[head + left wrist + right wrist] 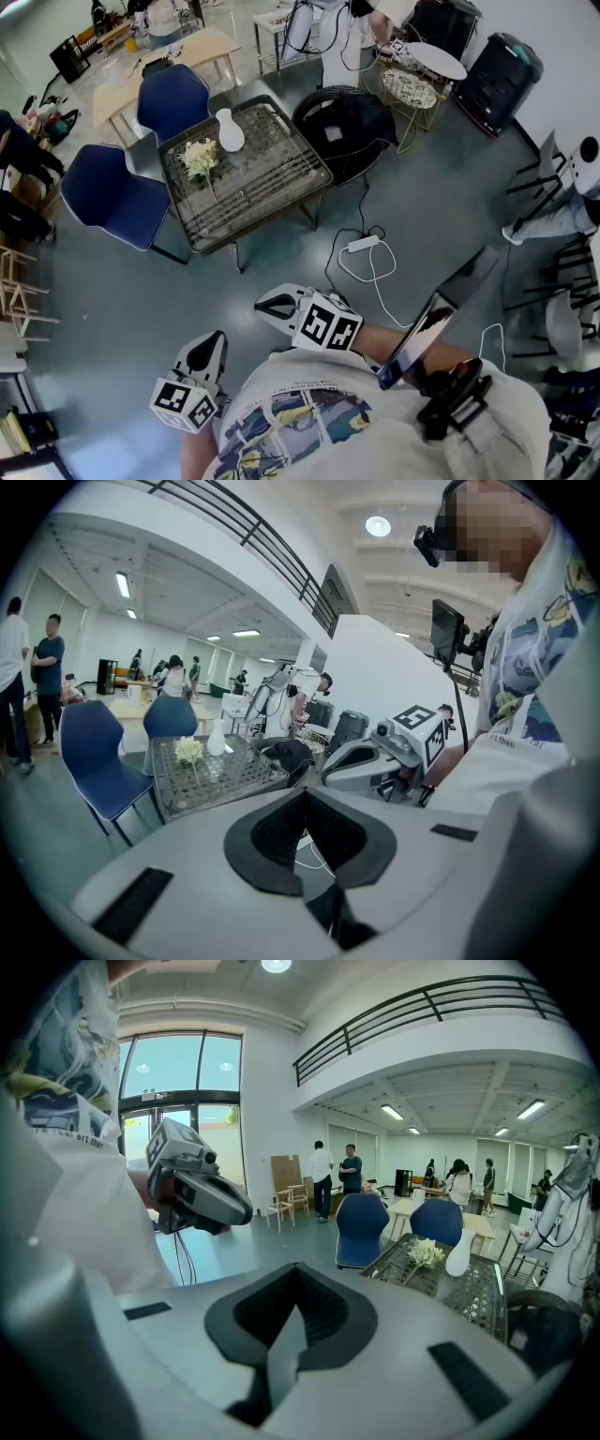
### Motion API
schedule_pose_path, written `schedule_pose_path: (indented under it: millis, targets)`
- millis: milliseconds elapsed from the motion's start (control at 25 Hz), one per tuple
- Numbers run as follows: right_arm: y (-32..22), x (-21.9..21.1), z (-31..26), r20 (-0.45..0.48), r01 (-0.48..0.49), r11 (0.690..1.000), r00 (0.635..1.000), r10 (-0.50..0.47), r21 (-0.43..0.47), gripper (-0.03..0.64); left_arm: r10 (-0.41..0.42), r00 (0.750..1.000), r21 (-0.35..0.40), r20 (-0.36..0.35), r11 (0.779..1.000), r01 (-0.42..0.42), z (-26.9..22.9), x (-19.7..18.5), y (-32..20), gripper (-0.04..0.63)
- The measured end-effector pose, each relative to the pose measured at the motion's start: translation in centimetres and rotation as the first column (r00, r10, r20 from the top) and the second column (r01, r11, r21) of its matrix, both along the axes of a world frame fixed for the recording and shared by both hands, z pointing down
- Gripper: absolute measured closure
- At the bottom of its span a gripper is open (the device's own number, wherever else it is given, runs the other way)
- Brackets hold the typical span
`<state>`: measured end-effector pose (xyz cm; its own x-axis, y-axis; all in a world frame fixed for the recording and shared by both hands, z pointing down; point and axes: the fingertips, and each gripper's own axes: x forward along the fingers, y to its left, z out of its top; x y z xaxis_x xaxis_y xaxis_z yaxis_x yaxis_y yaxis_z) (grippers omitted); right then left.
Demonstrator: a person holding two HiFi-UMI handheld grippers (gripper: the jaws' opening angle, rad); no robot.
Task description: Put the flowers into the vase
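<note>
On the far left of the grey floor [441, 202], well apart from both grippers, stands a low wire-mesh counter [281, 192]. The flowers [200, 157] lie on its left part, a small pale cluster of blossoms with the stem running toward the near edge. The white vase [230, 131] stands upright on the same counter, just beside the blossoms on their far right; it holds nothing that can be seen.

Two blue chairs sit by the counter, one [173, 98] at its far side and one [108, 195] at its left. To the right of the counter is a round black frame [342, 122] holding something dark. A white power strip [363, 244] with its cable looped on the floor lies between the counter and the person.

Both grippers are held close to the person's chest at the near edge of the head view, tilted a little downward. The left gripper [212, 341] has its fingers clenched together with nothing between them; its own view shows the dark pads meeting along one seam. The right gripper [266, 305] sits just to the right of it and a little farther out, its fingers likewise pressed fully together and empty. Neither touches the flowers, the vase or the counter. Each gripper shows in the other's view, with the counter beyond.
</note>
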<state>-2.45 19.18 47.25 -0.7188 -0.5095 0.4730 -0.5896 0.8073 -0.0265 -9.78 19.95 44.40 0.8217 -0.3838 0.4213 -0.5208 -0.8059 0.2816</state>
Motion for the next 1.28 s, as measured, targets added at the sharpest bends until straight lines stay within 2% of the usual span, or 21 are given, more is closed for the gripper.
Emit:
schedule_pose_path:
  millis: [520, 720, 800, 920, 1080, 1280]
  targets:
    - [-4.5, 5.1, 1.7, 0.021, 0.019, 0.998, 1.000, -0.018, -0.056, 0.605, -0.015, 1.000, -0.025, 0.011, 1.000, 0.016, 1.0, 5.3, -4.7, 0.586]
    - [-6.8, 7.6, 3.6, 0.063, 0.010, 0.997, 0.998, -0.005, -0.079, 0.601, -0.024, 0.999, -0.026, 0.021, 0.999, 0.025, 2.3, 7.7, -7.1, 0.586]
    - [-7.9, 8.6, 4.1, 0.066, -0.003, 0.996, 0.998, 0.009, -0.089, 0.557, -0.021, 0.999, -0.025, 0.036, 0.999, 0.022, 2.4, 8.3, -8.0, 0.586]
    - [-9.9, 9.0, 4.8, 0.067, -0.023, 0.994, 0.997, 0.030, -0.104, 0.517, 0.002, 0.999, -0.027, 0.053, 1.000, -0.001, 2.2, 8.4, -9.4, 0.586]
    - [-14.1, 8.8, 5.3, 0.059, -0.067, 0.987, 0.995, 0.076, -0.143, 0.512, 0.025, 0.999, -0.032, 0.041, 0.999, -0.024, 1.9, 7.9, -12.3, 0.586]
    - [-22.0, 7.9, 6.7, 0.033, -0.144, 0.974, 0.988, 0.152, -0.177, 0.514, 0.057, 0.998, -0.026, 0.001, 0.998, -0.057, 2.2, 6.0, -18.5, 0.586]
